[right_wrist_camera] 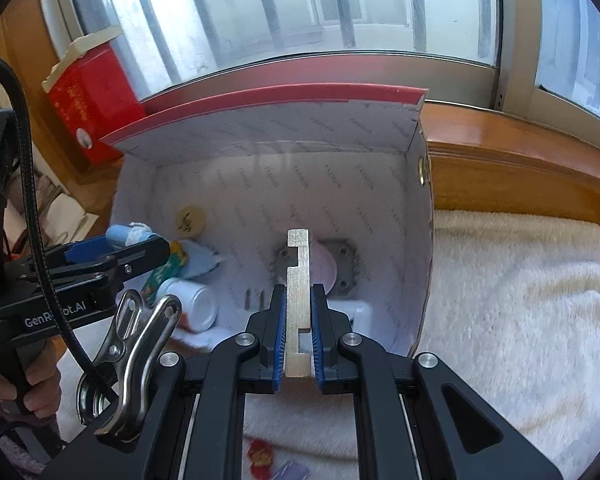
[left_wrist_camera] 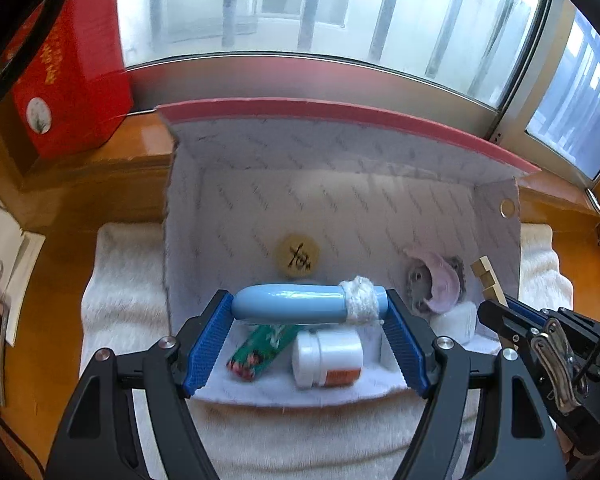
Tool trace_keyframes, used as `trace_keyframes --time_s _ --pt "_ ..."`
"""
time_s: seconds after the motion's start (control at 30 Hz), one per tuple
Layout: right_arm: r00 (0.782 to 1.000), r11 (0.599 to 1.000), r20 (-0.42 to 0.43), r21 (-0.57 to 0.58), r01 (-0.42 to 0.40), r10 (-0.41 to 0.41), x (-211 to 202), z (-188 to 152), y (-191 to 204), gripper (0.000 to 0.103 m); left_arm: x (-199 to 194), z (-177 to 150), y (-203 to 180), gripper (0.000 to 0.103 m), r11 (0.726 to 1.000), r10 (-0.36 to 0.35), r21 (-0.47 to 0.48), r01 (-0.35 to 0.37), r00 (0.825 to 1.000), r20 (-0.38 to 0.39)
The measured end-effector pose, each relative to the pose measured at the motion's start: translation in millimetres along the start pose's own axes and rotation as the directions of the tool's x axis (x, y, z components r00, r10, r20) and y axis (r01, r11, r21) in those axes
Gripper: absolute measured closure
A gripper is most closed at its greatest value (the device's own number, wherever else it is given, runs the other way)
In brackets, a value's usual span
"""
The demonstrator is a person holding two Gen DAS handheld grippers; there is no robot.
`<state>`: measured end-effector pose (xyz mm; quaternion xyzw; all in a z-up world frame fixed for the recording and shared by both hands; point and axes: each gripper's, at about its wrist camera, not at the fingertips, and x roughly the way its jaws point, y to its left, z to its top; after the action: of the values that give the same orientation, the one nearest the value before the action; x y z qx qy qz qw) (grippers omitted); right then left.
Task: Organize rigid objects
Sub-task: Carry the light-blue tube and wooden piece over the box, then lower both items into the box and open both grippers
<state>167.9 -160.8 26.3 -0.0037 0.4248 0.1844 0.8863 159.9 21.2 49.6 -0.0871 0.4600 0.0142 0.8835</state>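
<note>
An open box (left_wrist_camera: 340, 200) with white lining and a red rim lies on a towel. My left gripper (left_wrist_camera: 310, 308) is shut on a light blue tube (left_wrist_camera: 292, 304) with a white wrap near one end. It holds the tube crosswise by its ends, above the box's front. Beneath it lie a green packet (left_wrist_camera: 260, 350) and a white jar (left_wrist_camera: 328, 356). A beige disc (left_wrist_camera: 298, 256) and a grey plate with a pink piece (left_wrist_camera: 436, 284) lie further in. My right gripper (right_wrist_camera: 299, 320) is shut on a notched wooden piece (right_wrist_camera: 298, 280) that points into the box (right_wrist_camera: 360, 200).
A red carton (left_wrist_camera: 72, 80) stands on the wooden sill (left_wrist_camera: 112, 172) at the left, below the window. The white towel (right_wrist_camera: 520, 300) spreads out right of the box. A metal clip (right_wrist_camera: 140, 328) hangs on the left gripper's body. A small red item (right_wrist_camera: 260, 456) lies on the towel near me.
</note>
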Motion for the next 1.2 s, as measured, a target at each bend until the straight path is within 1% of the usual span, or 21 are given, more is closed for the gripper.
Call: trace_keyframes --time_s 0.17,0.37,0.53,0.67,0.77,0.87,1.03,1.1,1.2 --pt "1.0 1.0 0.002 0.01 0.021 -0.021 12 12 -7 0.091 17 14 0 0.028 1.0 -0.012 0.001 0.012 1.0 0.0" --pt "0.999 0.999 0.007 0.013 0.048 -0.048 23 23 -16 0.091 37 29 0 0.028 1.0 -0.01 0.012 0.01 1.0 -0.007" --pt "0.998 0.998 0.005 0.024 0.057 -0.057 31 26 -22 0.091 48 35 0 0.028 1.0 -0.016 0.012 0.016 1.0 -0.005" --pt "0.998 0.998 0.005 0.015 0.068 -0.068 37 28 -21 0.091 57 36 -1 0.028 1.0 -0.011 0.013 0.011 1.0 -0.009" --pt "0.997 0.997 -0.001 0.017 0.076 -0.076 40 28 -21 0.091 59 36 -5 0.028 0.999 -0.002 0.033 0.002 1.0 0.006" --pt "0.996 0.996 0.013 0.016 0.085 -0.086 40 28 -21 0.091 60 36 -10 0.028 0.999 0.005 0.044 -0.005 1.0 0.005" --pt "0.996 0.996 0.022 -0.008 0.089 -0.089 44 30 -14 0.091 64 35 -21 0.028 0.998 0.03 0.061 -0.03 1.0 0.005" --pt "0.995 0.996 0.022 -0.009 0.093 -0.092 42 24 -9 0.091 65 35 -24 0.026 0.997 0.036 0.064 -0.036 0.999 0.006" --pt "0.995 0.995 0.017 -0.003 0.095 -0.095 43 23 -5 0.088 67 34 -27 0.026 0.996 0.042 0.082 -0.041 0.999 -0.008"
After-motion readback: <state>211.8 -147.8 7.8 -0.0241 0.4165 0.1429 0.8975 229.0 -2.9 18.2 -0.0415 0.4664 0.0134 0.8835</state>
